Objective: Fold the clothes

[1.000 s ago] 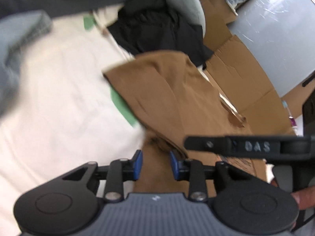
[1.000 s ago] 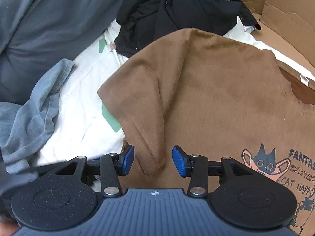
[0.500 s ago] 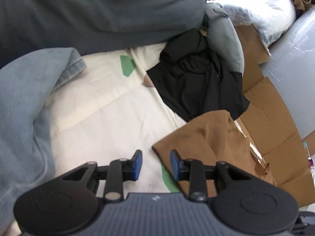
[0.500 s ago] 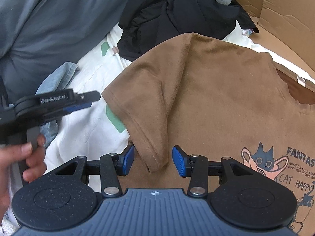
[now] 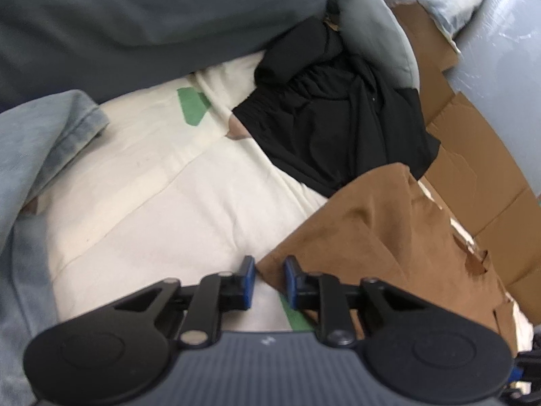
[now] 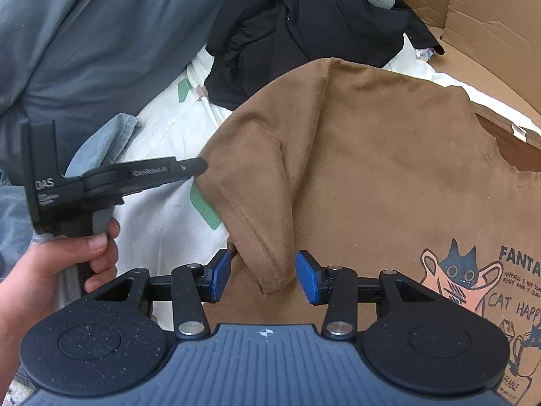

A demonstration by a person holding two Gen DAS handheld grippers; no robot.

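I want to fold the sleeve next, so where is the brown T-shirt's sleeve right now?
In the right wrist view the sleeve lies left of centre on the cream sheet, its cuff between the right gripper's open jaws, the left gripper at its outer corner.

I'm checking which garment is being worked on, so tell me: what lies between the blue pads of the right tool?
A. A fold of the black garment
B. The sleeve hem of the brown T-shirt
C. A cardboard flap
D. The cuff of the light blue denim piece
B: in the right wrist view the brown T-shirt sends its sleeve hem down between the right tool's open pads, while the black garment lies far behind.
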